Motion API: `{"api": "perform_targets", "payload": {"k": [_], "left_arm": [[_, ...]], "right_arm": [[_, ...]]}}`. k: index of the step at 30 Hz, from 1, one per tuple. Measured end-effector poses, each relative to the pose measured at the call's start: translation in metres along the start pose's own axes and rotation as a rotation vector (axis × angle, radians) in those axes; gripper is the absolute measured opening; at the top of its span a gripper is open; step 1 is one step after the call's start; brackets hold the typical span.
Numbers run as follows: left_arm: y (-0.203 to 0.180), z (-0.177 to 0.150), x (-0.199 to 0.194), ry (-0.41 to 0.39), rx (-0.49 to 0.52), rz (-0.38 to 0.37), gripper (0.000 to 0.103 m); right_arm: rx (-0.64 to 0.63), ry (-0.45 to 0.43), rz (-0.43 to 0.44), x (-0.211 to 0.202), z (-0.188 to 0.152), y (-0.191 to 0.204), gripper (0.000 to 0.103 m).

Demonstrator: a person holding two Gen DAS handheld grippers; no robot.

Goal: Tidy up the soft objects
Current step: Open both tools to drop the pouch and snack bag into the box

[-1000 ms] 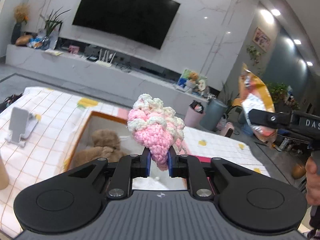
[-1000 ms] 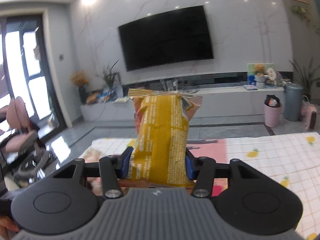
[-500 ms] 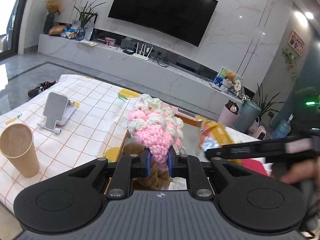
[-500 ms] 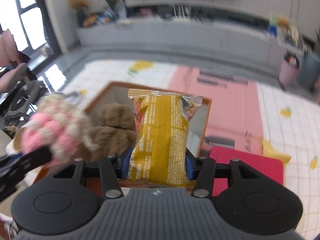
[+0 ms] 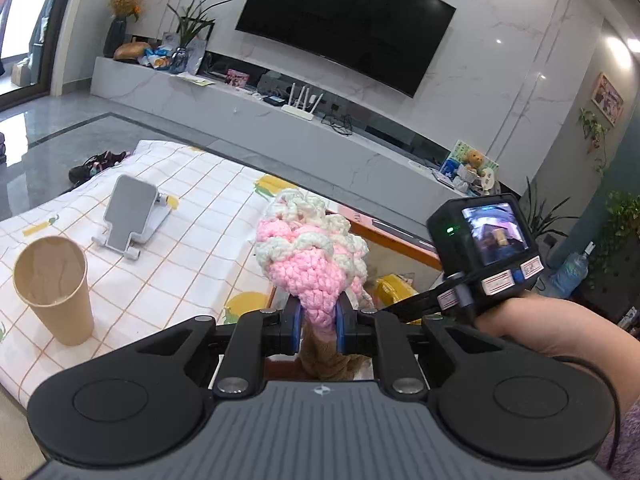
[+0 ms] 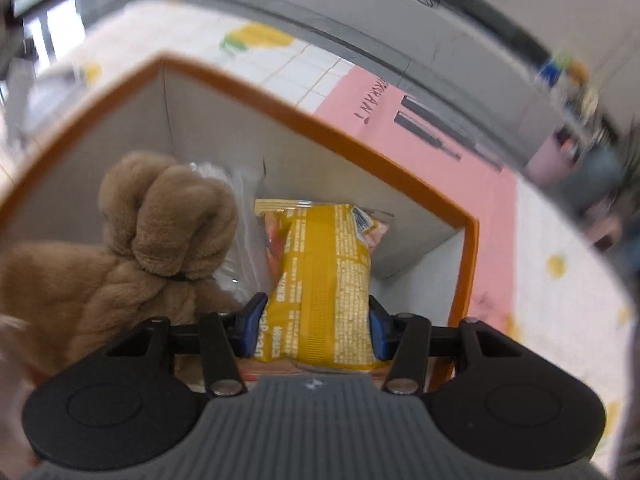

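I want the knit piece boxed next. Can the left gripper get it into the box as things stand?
Probably yes. The left gripper holds the knit piece near the box, open on top. The plush and the right gripper with its snack bag take up much of it, so space is tight.

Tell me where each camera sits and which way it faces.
Left wrist: on the left gripper, looking across the table toward the television; its fingers pinch a crocheted toy; the right hand shows.
Right wrist: on the right gripper, looking down into the box; its fingers clamp a snack bag.
Shared: snack bag, brown plush toy.
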State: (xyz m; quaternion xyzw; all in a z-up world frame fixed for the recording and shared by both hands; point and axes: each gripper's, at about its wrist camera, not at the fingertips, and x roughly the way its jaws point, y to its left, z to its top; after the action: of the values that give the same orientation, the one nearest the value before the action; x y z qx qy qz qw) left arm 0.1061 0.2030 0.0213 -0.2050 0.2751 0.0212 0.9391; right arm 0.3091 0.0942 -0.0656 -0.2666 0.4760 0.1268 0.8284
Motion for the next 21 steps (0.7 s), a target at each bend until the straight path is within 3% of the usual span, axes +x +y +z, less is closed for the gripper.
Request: {"api": "perform_targets", "payload": {"k": [3,7,11,14,17,21], "left_arm": [[0.000,0.000,-0.001,0.002,-0.009,0.006,0.018],[-0.005,-0.002,-0.001,0.026,0.030,0.003,0.018],[-0.010,-0.009,0.012,0.146,0.094,-0.061,0.018],[-0.012,-0.015,0.017,0.192,0.118,-0.034,0.018],[-0.007,-0.017,0.020,0.260,0.103,-0.110,0.018],[-0.018,-0.026,0.020,0.341,0.190,-0.191,0.018]], "right_arm": [[-0.033,0.013,-0.017,0.004,0.002,0.001,0.051],[-0.167,0.057,-0.032,0.014,-0.005,0.021,0.049],[-0.075,0.093,0.056,0.027,-0.006,0.007,0.049],[-0.027,0.114,0.129,0.032,-0.003,-0.010,0.048],[-0.036,0.136,0.145,0.039,0.000,-0.013,0.048],[-0.044,0.172,0.159,0.044,0.009,-0.021,0.048]]}}
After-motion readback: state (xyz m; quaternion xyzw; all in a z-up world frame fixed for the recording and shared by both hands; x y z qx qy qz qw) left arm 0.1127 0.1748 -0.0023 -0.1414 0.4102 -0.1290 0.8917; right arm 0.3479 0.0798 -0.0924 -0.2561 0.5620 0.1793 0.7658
